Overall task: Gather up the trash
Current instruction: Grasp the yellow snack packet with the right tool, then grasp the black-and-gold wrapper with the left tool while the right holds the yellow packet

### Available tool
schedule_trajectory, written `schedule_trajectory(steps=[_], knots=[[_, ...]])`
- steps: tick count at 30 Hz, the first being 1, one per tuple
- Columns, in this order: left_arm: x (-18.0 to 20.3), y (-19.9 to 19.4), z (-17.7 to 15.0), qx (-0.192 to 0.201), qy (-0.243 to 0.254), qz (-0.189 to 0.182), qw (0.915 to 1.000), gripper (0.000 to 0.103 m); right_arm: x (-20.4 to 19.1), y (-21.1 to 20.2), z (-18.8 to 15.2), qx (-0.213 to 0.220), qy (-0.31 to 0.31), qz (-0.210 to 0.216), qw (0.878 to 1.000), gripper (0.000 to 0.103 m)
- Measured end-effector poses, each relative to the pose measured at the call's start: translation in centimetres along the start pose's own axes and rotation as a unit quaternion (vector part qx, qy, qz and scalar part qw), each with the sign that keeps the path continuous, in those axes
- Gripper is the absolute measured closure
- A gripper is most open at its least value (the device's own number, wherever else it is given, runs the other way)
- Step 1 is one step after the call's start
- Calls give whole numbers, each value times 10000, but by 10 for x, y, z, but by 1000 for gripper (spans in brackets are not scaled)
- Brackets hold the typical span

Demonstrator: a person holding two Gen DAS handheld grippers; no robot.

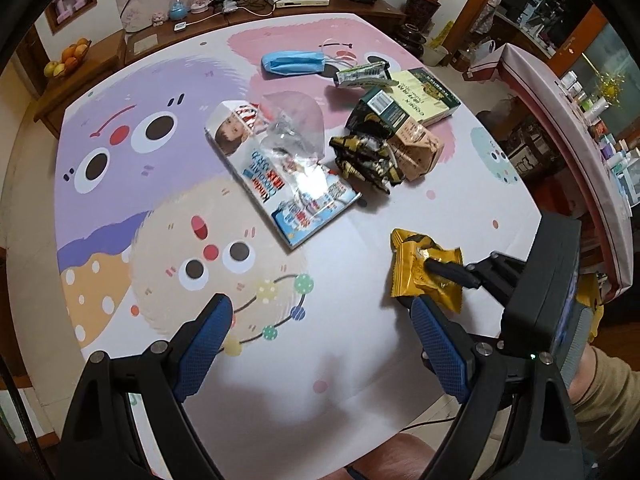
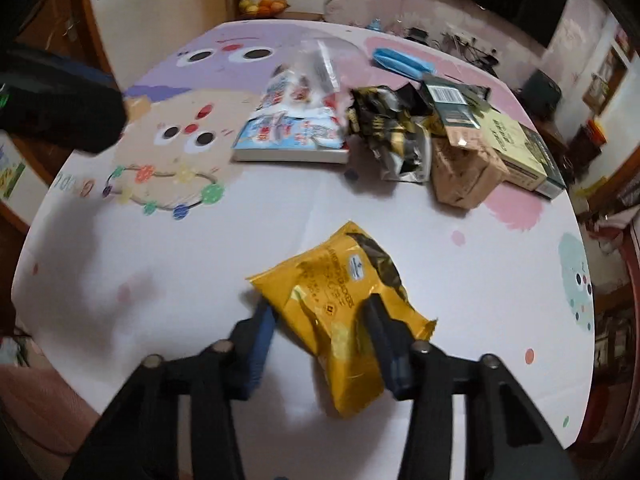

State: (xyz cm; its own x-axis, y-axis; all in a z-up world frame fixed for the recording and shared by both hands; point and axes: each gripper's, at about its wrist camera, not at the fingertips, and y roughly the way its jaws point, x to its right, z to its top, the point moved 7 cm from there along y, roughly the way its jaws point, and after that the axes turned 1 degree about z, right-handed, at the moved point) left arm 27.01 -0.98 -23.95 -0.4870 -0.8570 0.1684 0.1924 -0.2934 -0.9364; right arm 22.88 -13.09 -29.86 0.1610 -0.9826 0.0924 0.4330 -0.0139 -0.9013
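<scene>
Right claw (image 2: 320,320) straddled yellow wrapper (image 2: 340,304), pads pressing its near end; left claw (image 1: 320,320) hung wide apart, empty, just beside. Wrapper lay alone on tabletop (image 2: 200,280), long axis slanting away from right claw toward the pile. Pile beyond wrapper: one blue mask (image 1: 294,63), one candy box (image 1: 280,168), one clear bag (image 1: 294,128), one black-gold wrapper (image 1: 366,160), boxes overlapped, count unclear.

The near half of the table (image 2: 120,280) lies bare, open for a hand from the front and left. A yellow wrapper (image 2: 340,300) sits alone there. Behind it a clutter bars the way: a snack bag (image 1: 280,168), a black-gold wrapper (image 1: 368,156), stacked boxes (image 1: 408,120) touching each other. A blue mask (image 1: 294,62) lies beyond, near the far edge.
</scene>
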Motion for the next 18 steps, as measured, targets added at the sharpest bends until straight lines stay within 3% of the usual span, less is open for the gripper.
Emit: schedule_trajectory(steps=[4, 6, 13, 16, 18], knots=[[2, 1, 15, 35, -71, -135, 9999, 13, 11, -1, 3, -9, 339, 45, 9994, 87], [5, 1, 26, 60, -135, -257, 9996, 13, 19, -6, 6, 51, 558, 58, 9984, 91], [28, 4, 60, 135, -63, -578, 9982, 14, 57, -39, 18, 493, 1769, 291, 9826, 94], [41, 14, 74, 100, 51, -633, 9979, 26, 77, -48, 18, 650, 2316, 436, 9697, 94], [49, 23, 83, 49, 151, -575, 9982, 28, 87, -51, 20, 730, 2615, 522, 9610, 94]])
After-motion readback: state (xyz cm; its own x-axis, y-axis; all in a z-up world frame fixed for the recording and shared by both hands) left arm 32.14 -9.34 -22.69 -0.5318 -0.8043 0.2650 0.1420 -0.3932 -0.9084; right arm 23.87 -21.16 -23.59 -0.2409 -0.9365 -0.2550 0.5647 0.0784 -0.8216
